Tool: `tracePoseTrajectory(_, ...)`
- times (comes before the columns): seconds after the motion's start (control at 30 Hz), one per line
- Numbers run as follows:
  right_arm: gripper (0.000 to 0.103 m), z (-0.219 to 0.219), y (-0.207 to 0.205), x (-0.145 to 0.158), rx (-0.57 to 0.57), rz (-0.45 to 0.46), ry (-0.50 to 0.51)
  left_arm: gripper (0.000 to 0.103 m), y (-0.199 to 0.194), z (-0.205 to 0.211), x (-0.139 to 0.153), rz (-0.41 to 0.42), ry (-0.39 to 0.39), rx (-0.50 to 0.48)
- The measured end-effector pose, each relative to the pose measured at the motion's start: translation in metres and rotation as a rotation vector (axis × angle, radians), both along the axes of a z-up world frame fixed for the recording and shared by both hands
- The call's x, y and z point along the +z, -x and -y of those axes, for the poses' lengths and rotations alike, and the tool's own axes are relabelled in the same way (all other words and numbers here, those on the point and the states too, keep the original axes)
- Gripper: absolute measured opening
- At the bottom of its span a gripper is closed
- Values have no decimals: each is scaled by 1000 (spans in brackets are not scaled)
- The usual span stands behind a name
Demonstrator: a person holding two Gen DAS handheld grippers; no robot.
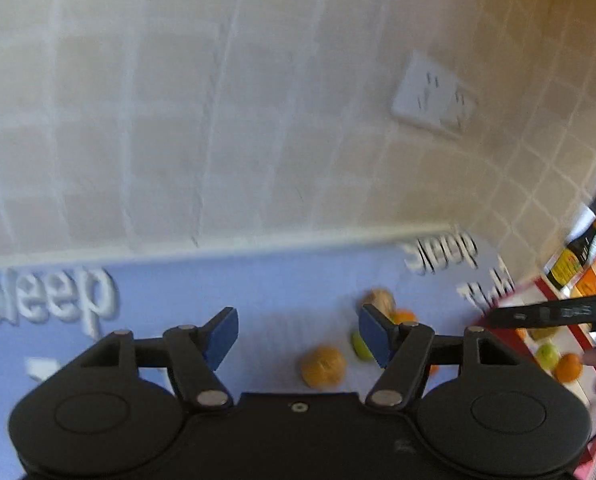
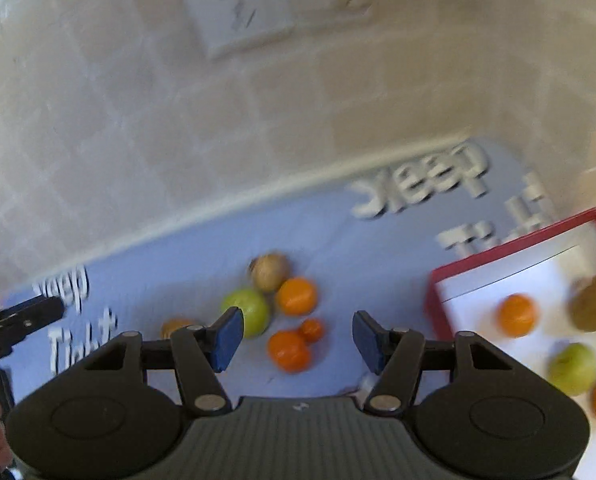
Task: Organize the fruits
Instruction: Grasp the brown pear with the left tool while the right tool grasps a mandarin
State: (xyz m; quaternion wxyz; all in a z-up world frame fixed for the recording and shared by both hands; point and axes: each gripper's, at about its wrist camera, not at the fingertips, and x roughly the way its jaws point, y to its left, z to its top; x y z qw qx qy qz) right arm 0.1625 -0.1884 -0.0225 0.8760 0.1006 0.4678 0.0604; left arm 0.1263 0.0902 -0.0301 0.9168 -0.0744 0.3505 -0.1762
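While both grippers' jaws gape empty, the loose fruits (image 2: 285, 316) lie beyond the right gripper (image 2: 298, 340)

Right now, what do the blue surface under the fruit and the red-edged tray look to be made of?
The blue surface looks like soft fabric, matte, with white printed words; motion blur leaves the weave unclear. The tray seems to be rigid card or plastic: straight red rim, flat smooth white floor. I cannot tell which.

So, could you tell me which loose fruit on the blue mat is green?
The apple, left in the cluster; the others there are orange or brown.
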Motion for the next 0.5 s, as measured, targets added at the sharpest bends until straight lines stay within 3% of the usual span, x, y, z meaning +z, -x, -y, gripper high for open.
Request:
tracePoseTrajectory(0.13,61,-23,-11,-40,33,-95,19,79,-13,22,-41,-109,-32,-89)
tracePoseTrajectory(0.27,61,-24,-16,-66,31,-149,14,79,-27,51,-67,-145,-168,-99)
tracePoseTrajectory(0.5,59,-29,-27,-83,20,-175,11,77,-46,65,-88,-185,-173,-130)
